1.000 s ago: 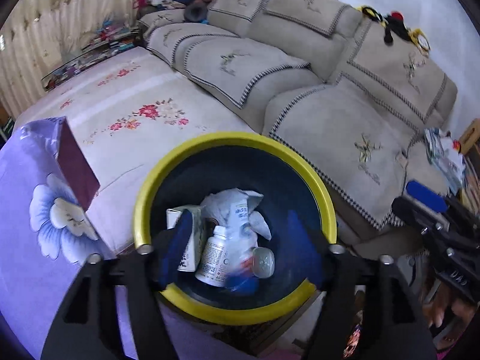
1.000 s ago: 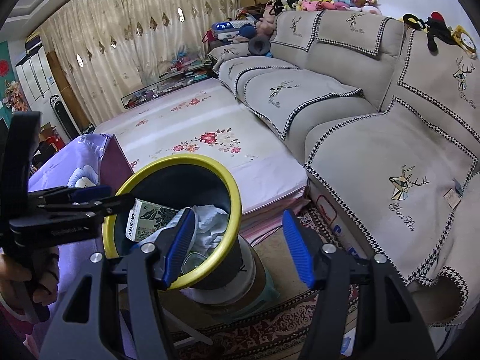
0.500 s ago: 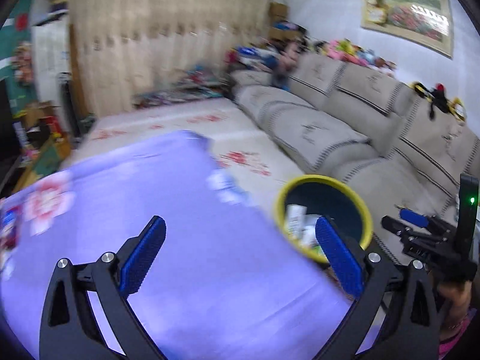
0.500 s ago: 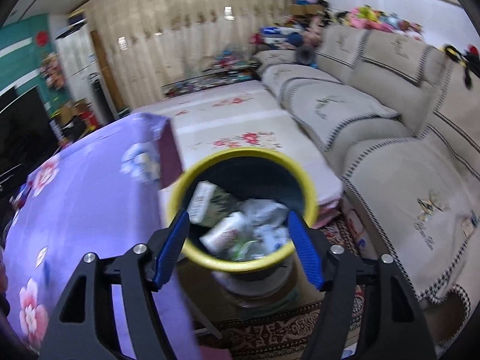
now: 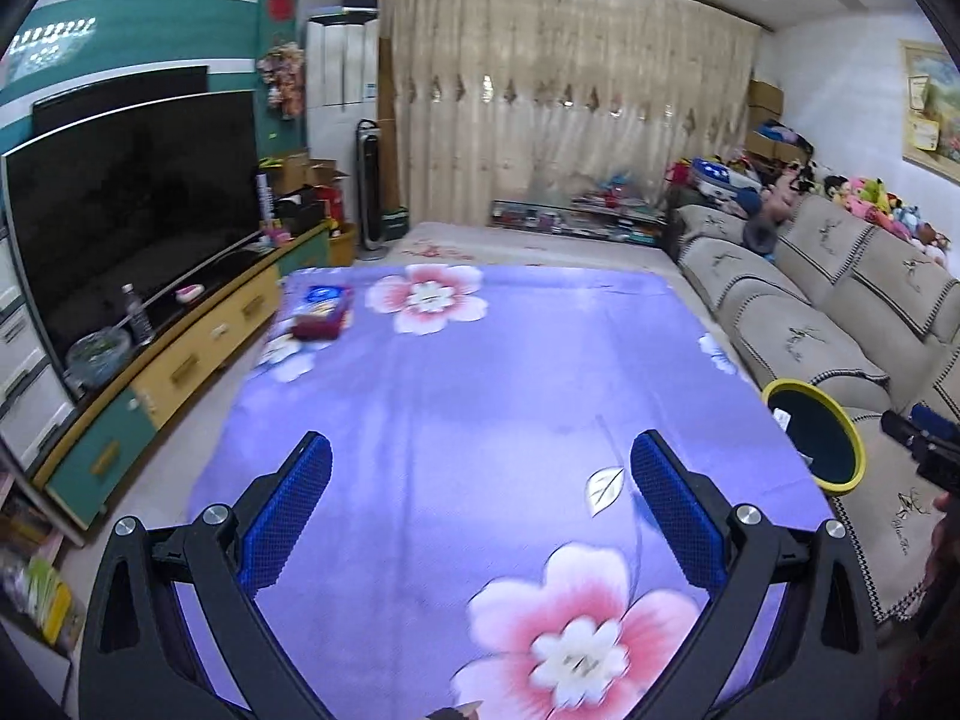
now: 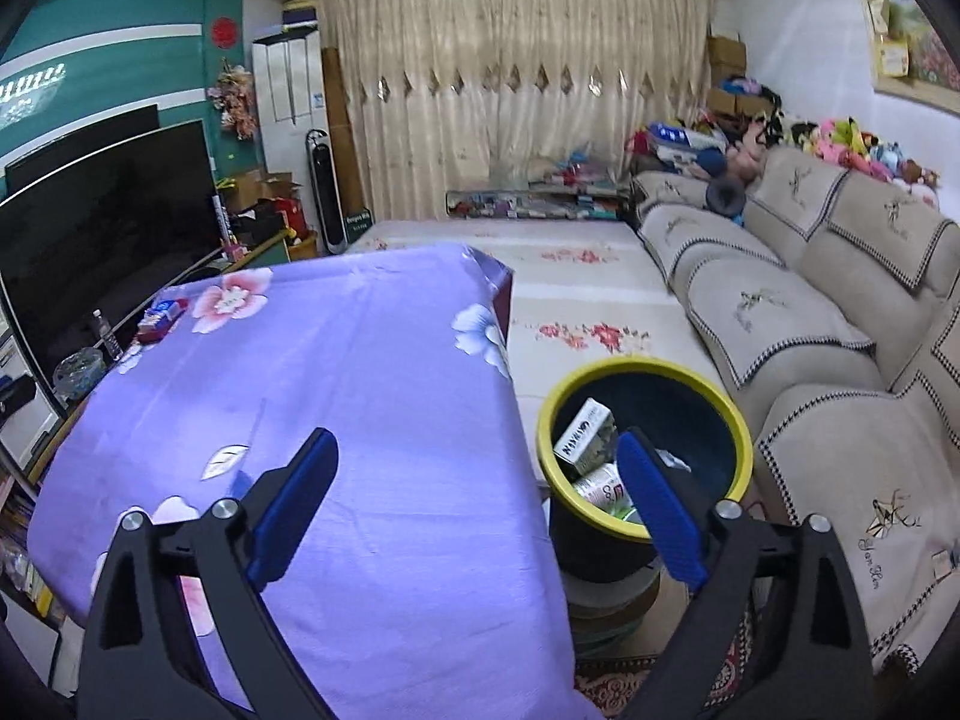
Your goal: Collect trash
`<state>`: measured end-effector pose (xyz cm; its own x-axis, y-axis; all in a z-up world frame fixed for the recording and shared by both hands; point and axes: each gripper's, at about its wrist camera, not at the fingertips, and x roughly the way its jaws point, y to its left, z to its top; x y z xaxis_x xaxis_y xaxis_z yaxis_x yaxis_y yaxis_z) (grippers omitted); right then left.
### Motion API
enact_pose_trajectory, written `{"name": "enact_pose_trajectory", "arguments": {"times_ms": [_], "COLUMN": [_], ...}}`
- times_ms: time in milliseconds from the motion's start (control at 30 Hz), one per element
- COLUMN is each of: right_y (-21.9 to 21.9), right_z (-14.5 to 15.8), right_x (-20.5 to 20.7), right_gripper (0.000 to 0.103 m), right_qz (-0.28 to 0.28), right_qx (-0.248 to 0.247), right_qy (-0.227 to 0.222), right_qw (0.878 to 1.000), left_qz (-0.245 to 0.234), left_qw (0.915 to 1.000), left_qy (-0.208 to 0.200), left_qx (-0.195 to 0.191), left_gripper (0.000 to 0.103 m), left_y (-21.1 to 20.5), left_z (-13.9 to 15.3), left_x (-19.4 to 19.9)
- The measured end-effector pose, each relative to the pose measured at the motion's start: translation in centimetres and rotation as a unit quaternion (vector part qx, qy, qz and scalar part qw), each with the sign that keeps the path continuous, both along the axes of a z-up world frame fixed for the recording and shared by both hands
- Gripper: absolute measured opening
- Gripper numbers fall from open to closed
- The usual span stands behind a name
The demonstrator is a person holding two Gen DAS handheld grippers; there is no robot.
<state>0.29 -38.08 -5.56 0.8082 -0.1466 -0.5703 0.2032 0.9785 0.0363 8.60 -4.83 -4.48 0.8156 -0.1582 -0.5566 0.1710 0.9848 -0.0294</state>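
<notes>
Two grippers hang over the purple flowered worktop (image 5: 480,396). The left gripper (image 5: 480,516) stands wide apart with nothing between its blue pads. The right gripper (image 6: 480,507) is opening, also empty. The yellow-rimmed bin (image 6: 645,438), lower right of centre in the right view, holds a carton (image 6: 585,438) and a bottle. A blue packet (image 5: 321,309) lies at the worktop's upper left.
</notes>
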Motion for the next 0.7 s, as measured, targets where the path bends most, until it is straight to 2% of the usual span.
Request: {"name": "enact_pose_trajectory", "arguments": {"times_ms": [300,700], "right_y": [2.5,2.7], "right_z": [1.9,2.4], "right_x": [-2.9,-3.3], "right_gripper": [0.091,0.092], "right_qz": [0.000,-0.002], "right_qx": [-0.017,-0.018], "right_qy": [-0.031,-0.043], "right_qw": [0.999,0.999], "left_qz": [-0.011,-0.006], "left_qw": [0.9996,0.9994], "left_qy": [-0.026,-0.029], "left_qx": [-0.006,-0.016], "left_gripper": [0.098,0.098], "left_y": [0.6,-0.4], "left_z": [1.2,1.8], "left_x": [-4.9,-5.4]}}
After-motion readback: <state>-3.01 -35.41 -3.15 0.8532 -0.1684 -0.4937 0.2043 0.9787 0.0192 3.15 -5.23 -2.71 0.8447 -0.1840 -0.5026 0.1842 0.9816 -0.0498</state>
